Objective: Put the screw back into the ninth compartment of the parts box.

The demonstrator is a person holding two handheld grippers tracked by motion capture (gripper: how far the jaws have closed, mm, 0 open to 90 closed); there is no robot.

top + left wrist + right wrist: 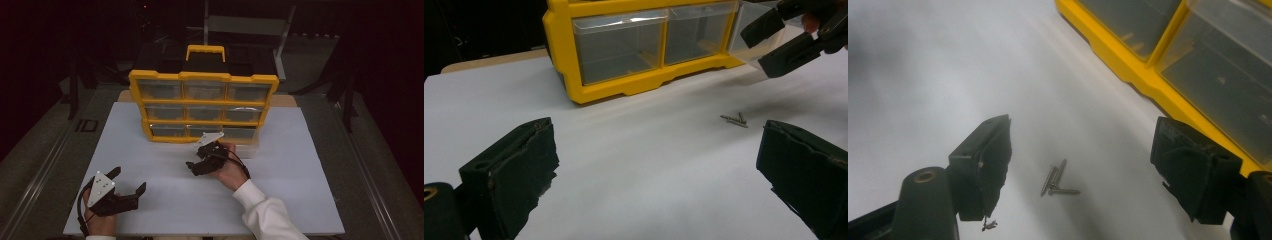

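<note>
Nearest, my left gripper [131, 181] rests at the table's [300, 200] near left corner, jaws wide with nothing between them. Farther in and to the right, my right gripper [1083, 165] hangs over 3 small screws [1057, 183] lying together on the table, jaws wide and apart from them. Just beyond stands 1 yellow organizer [202, 106] with 9 clear drawers; the bottom right drawer [243, 141] is pulled out. I cannot tell what the drawers hold.

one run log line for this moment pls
right gripper: open, above screws | left gripper: open, empty | bottom-right drawer: pulled out of organizer
</note>
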